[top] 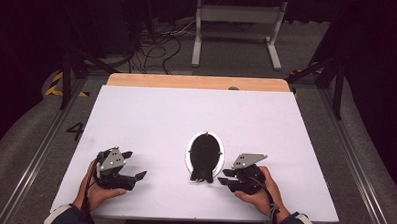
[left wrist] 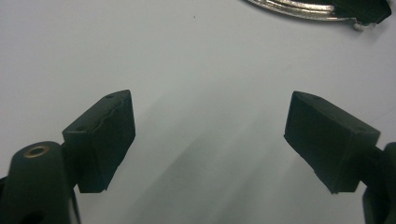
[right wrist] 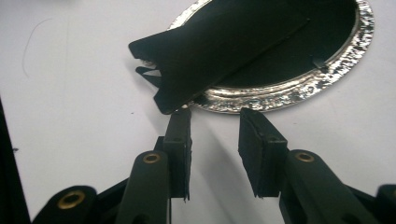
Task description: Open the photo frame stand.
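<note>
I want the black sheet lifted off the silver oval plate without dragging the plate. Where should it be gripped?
Probably at the black sheet's narrow end overhanging the silver oval plate's rim, approached from the near side by the right gripper: that edge stands off the table, so a jaw can slip beneath.

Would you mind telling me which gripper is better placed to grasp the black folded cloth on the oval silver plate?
Probably the right gripper: its open jaws sit just short of the black folded cloth on the oval silver plate. The left gripper stands apart.

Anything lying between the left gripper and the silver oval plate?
Nothing: in the high view only bare white table separates the left gripper from the silver oval plate.
</note>
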### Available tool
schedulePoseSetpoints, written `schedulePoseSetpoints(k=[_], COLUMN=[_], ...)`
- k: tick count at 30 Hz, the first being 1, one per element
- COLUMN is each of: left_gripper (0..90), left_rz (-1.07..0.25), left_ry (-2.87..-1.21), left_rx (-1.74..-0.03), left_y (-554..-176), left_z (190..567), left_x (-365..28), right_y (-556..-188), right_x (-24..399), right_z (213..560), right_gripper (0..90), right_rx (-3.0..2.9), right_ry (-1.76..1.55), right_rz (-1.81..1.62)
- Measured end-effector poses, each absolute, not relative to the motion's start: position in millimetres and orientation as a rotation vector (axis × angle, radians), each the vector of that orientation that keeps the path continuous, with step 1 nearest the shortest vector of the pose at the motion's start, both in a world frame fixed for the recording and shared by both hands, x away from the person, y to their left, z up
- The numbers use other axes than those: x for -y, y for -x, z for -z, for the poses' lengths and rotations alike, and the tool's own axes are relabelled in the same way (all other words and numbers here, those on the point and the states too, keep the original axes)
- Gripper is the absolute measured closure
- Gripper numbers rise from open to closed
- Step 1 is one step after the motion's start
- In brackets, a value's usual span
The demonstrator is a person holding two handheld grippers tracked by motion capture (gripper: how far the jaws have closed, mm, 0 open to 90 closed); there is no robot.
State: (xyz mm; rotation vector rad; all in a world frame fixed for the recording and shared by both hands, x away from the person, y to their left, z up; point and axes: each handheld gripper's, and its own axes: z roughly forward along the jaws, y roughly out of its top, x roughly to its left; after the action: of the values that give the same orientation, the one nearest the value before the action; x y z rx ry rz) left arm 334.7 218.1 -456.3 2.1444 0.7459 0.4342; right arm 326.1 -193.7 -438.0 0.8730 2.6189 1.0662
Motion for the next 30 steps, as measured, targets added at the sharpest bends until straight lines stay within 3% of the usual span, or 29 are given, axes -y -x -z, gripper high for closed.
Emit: schedulePoseSetpoints(k=[13,18,30], left_gripper=[15.0,14.9,14.5], left_rz=[-0.421,-0.413,-0.405], left_ry=[-2.167,-2.168,-2.187], left_rx=[-0.747,-0.747,-0.750], left_y=[-335.9,-337.1,-338.4], left_z=[458.6,459.3,461.7], left_x=[-215.2,-214.2,-212.3], right_y=[-319.3,-317.8,-321.4], right_x=[179.1,173.2,161.8], right_z=[438.5,439.5,444.0], right_gripper=[67.9,73.2,69.9], right_rx=[-2.684,-2.698,-2.702], right_ry=[-0.815,-0.768,-0.816], right_rz=[-1.009,-0.961,-0.888])
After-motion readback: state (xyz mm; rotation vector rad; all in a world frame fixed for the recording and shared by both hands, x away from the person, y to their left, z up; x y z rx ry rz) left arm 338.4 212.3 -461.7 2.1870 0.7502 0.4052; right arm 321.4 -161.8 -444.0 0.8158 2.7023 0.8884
